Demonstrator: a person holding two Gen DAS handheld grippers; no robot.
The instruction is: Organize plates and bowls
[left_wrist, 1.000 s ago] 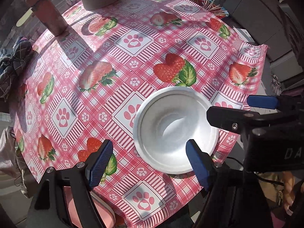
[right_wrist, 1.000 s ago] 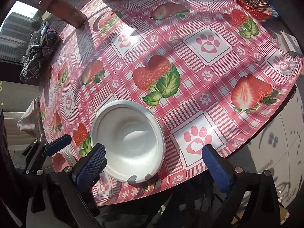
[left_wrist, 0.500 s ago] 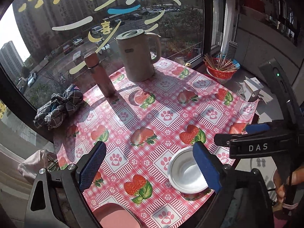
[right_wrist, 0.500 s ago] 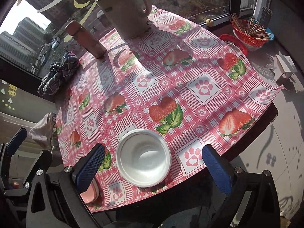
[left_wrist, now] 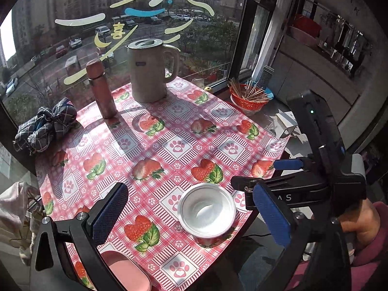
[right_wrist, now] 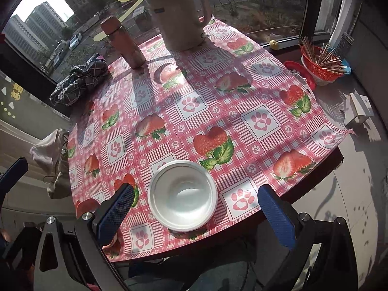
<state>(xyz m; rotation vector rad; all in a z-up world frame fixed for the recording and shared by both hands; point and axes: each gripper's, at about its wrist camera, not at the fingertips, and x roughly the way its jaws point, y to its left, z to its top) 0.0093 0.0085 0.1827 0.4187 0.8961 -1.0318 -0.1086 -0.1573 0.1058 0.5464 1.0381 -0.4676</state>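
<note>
Strawberry tablecloth (left_wrist: 155,145) bears white bowl (left_wrist: 206,213) beside pink plate (left_wrist: 126,274).

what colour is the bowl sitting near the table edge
White, plain inside and out. The bowl shows best in the right wrist view.

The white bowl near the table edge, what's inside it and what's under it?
The white bowl looks empty: only bare white interior with sunlight and shadow. It sits directly on the strawberry tablecloth. The cloth right beneath its base is covered, so anything there cannot be seen.
</note>
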